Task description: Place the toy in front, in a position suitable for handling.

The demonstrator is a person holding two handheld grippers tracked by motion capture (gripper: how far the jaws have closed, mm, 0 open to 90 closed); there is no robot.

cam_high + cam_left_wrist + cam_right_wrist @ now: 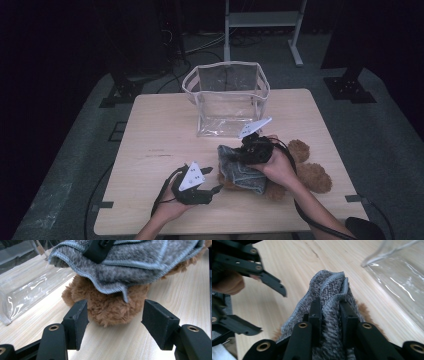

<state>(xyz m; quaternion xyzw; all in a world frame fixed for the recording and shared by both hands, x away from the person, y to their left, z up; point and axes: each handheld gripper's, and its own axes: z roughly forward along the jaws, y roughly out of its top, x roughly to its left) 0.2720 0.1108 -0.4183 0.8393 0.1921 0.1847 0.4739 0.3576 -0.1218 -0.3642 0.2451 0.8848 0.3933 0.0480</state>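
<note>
- Your right gripper [331, 312], low in its own view, is pinching the grey towel [329, 287] draped over the teddy bear [305, 172], right of centre.
- Your left gripper [115, 322] is gaping, empty; the towel's thin fold risks slipping free.

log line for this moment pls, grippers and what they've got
right gripper: shut on grey towel | towel: draped over teddy bear | left gripper: open, facing bear, not touching | clear bag: upright behind, on table

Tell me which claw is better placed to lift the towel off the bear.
Right. The right claw is already shut on a fold of the towel, while the left claw stands open at the bear, gripping nothing.
</note>
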